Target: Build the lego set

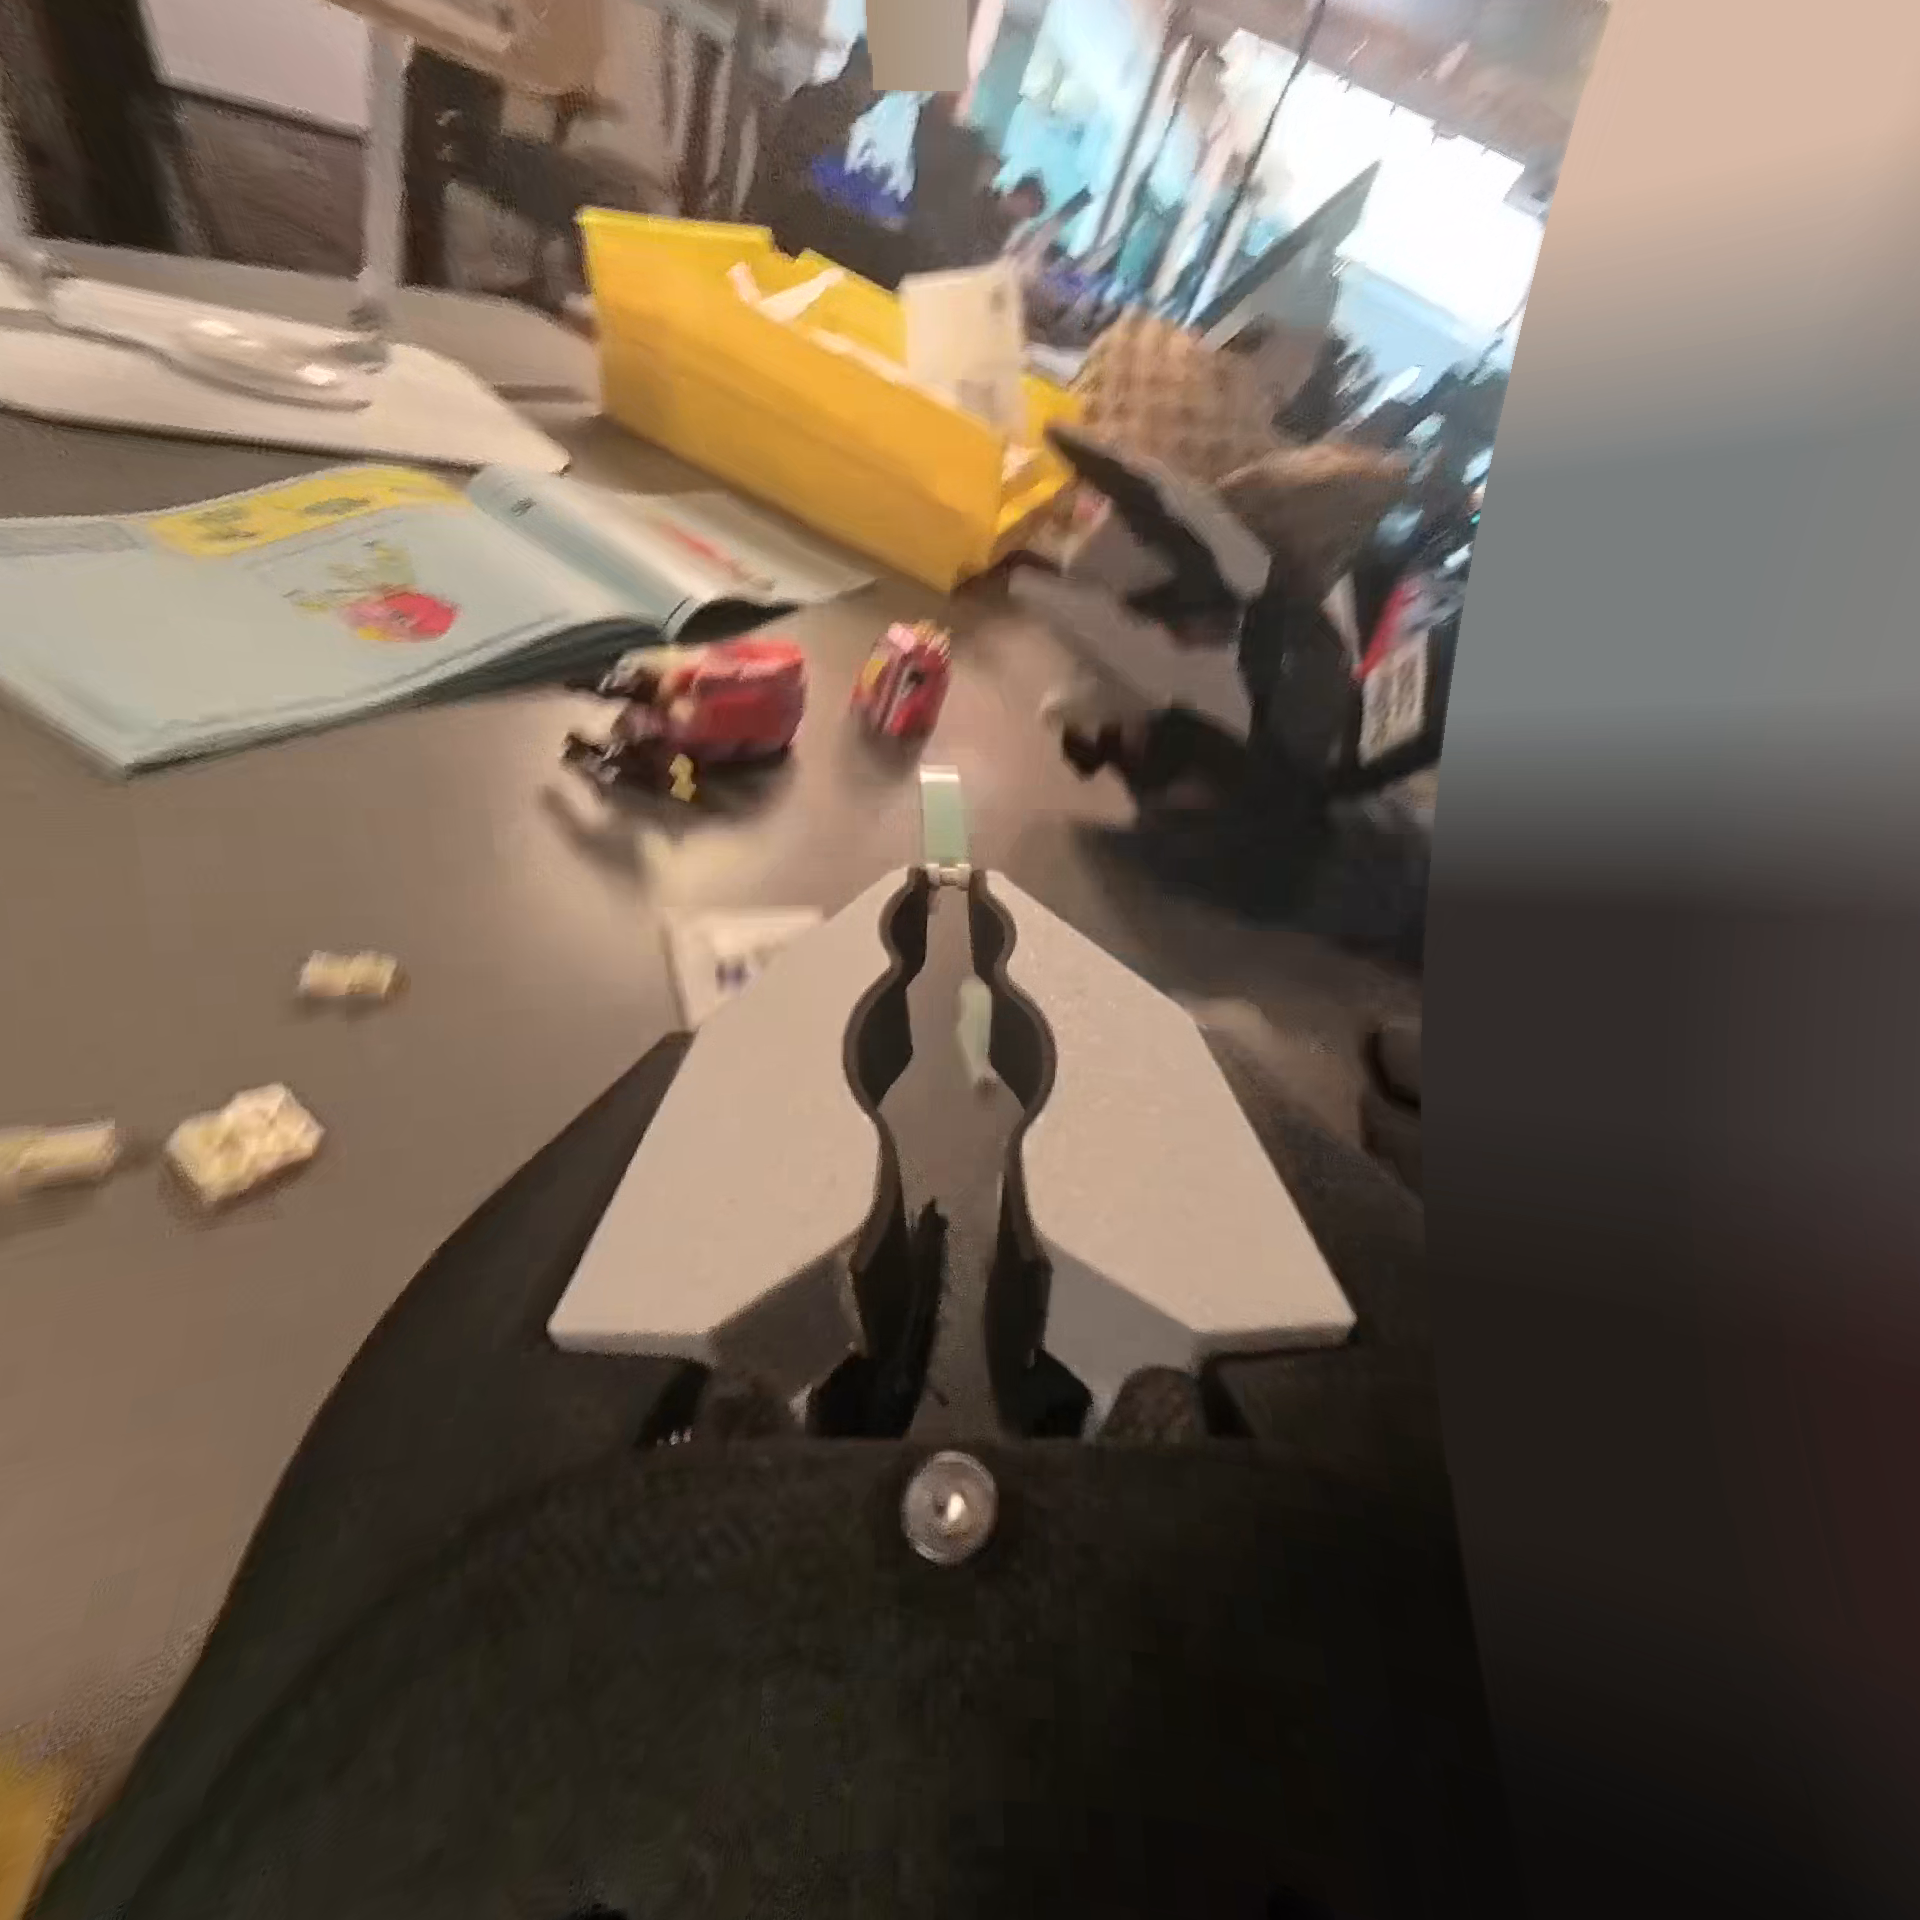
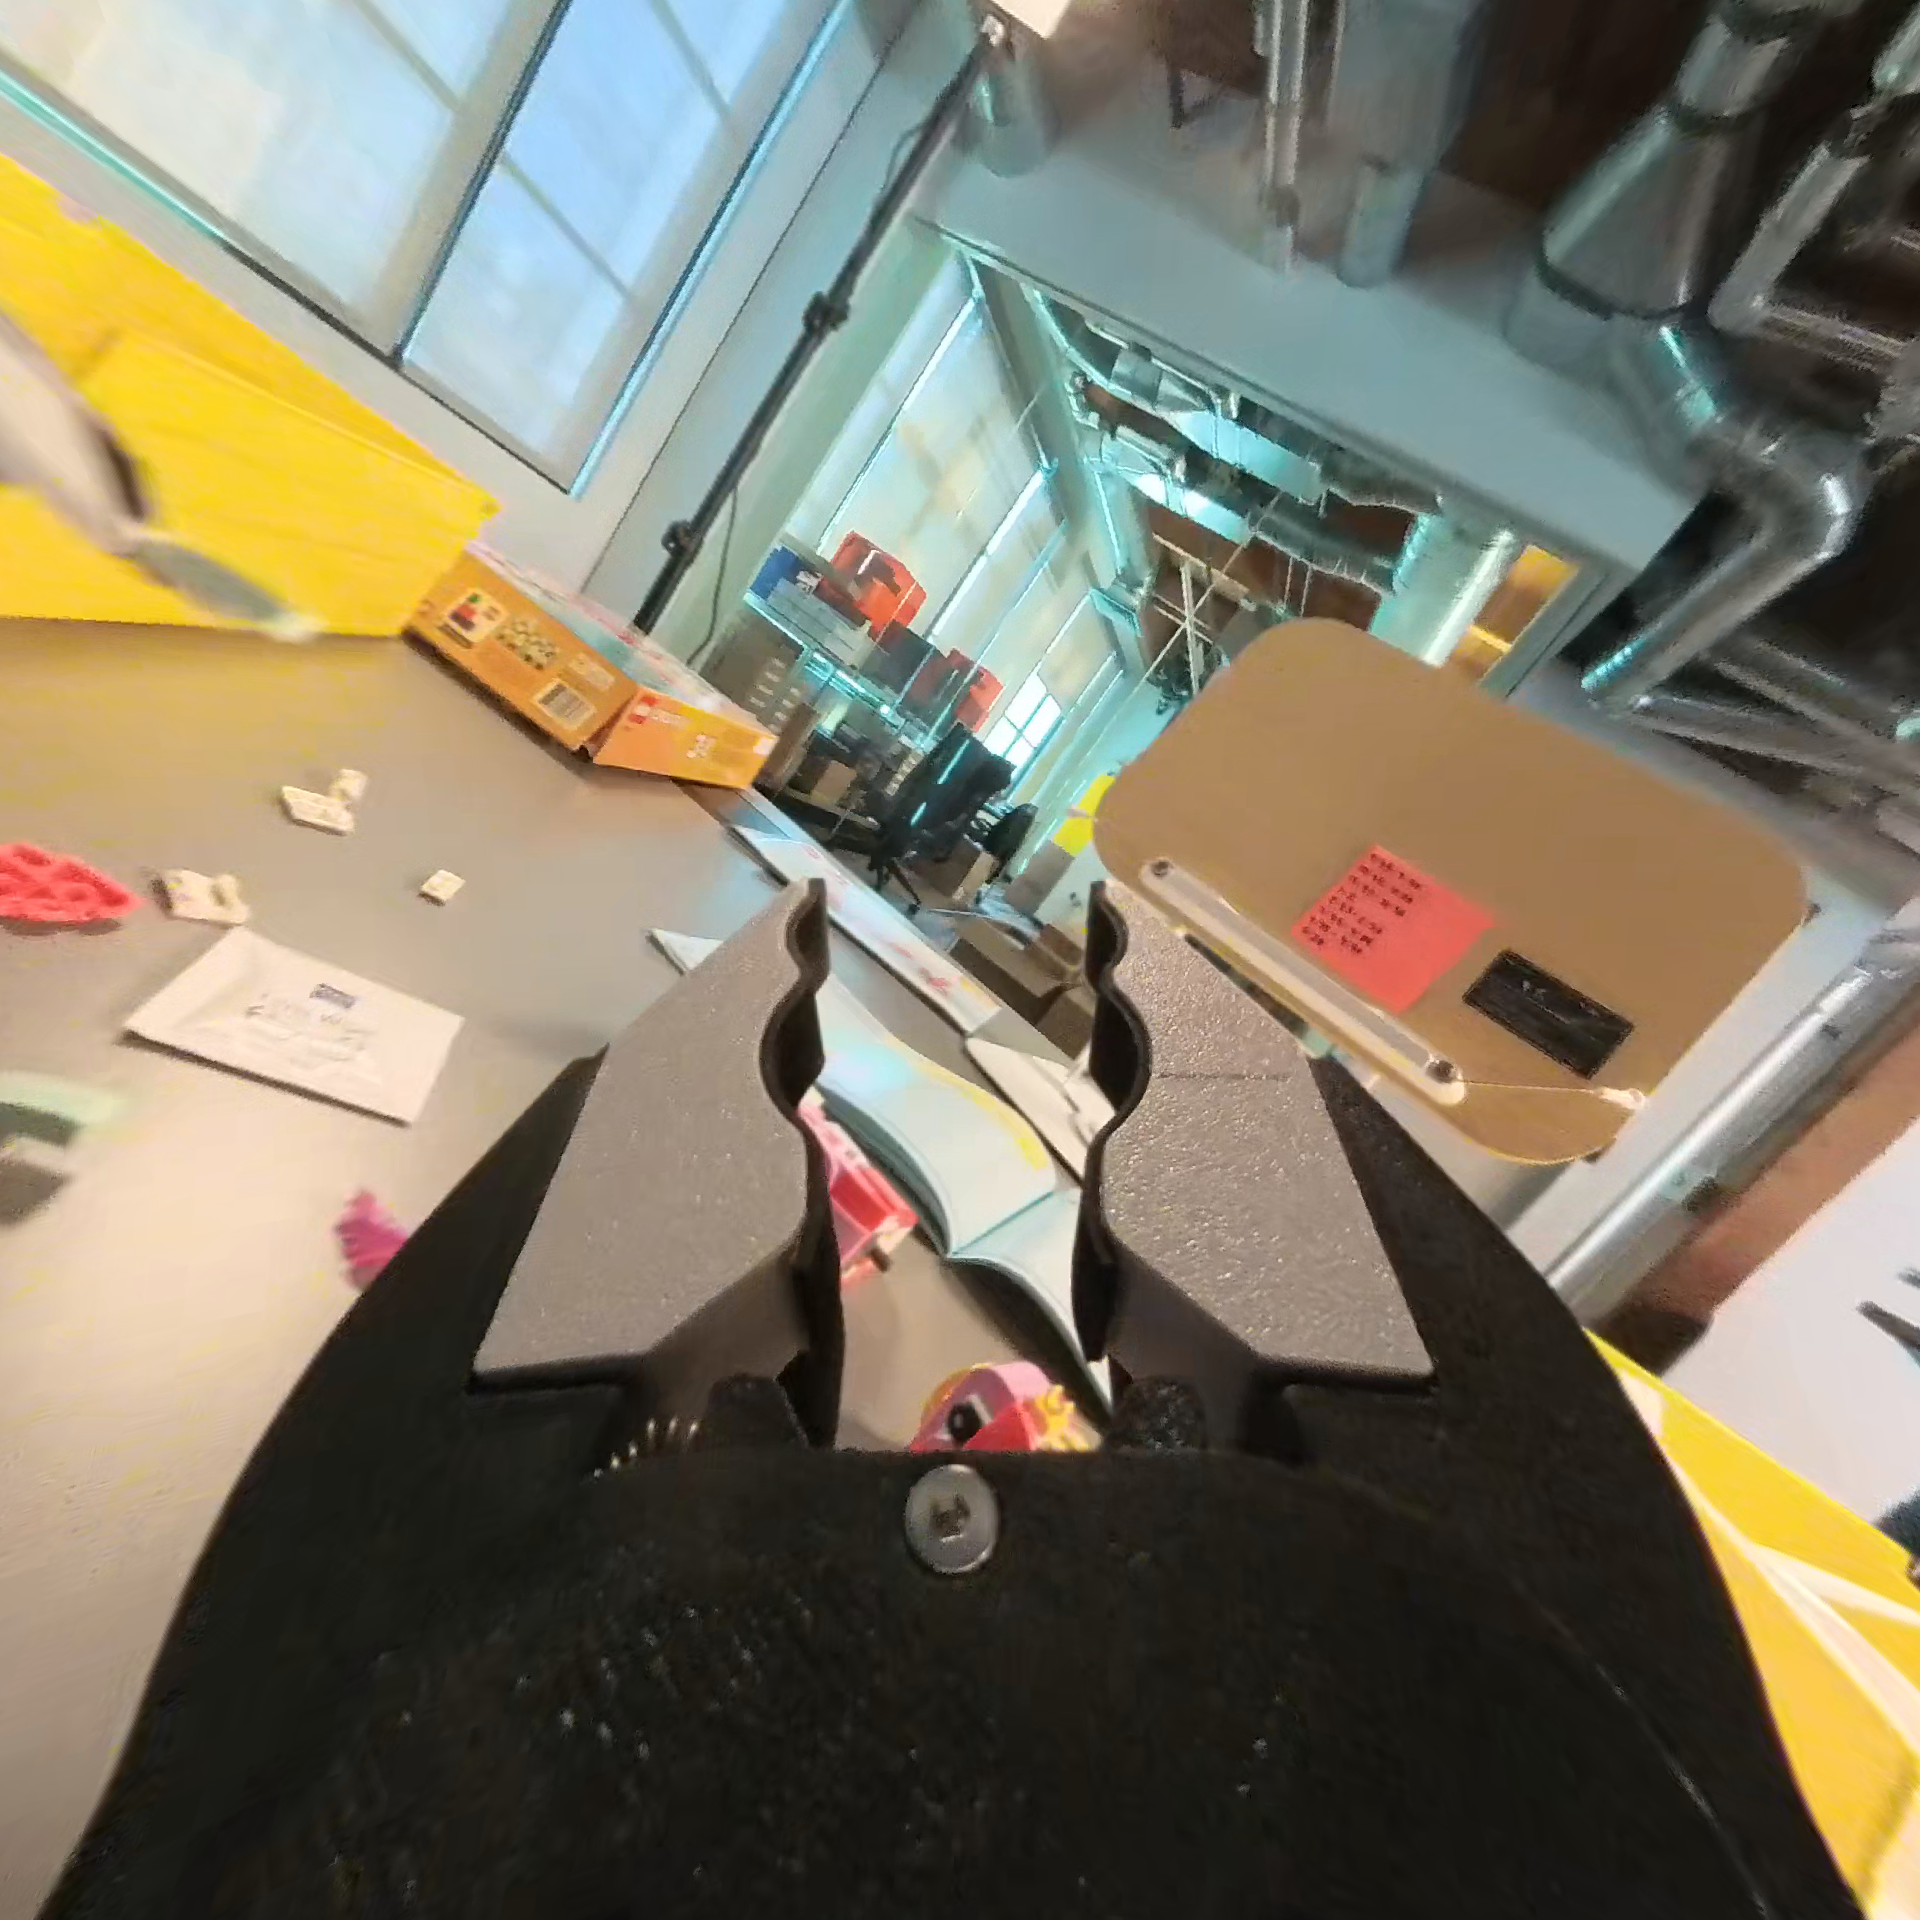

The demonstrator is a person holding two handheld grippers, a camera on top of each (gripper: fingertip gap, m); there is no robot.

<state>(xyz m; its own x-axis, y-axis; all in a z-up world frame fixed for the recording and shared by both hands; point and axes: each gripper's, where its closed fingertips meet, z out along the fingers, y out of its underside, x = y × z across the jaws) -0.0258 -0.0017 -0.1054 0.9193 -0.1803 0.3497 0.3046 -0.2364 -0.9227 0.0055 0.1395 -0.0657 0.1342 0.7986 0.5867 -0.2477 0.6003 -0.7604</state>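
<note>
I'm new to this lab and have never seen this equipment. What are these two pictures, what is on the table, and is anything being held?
Each picture comes from a camera on a hand-held two-finger gripper, looking forward along its fingers; a person holds one in each hand.

Left view: the left gripper is nearly closed, its tips pinching a small pale green brick piece that sticks out past them. On the grey table lie an open booklet, a yellow bin, red and pink toy builds and loose pale bricks. The other gripper shows blurred at right.

Right view: the right gripper is tilted, open, with nothing between its fingers. It shows an orange box, a white packet and the booklet.
</note>
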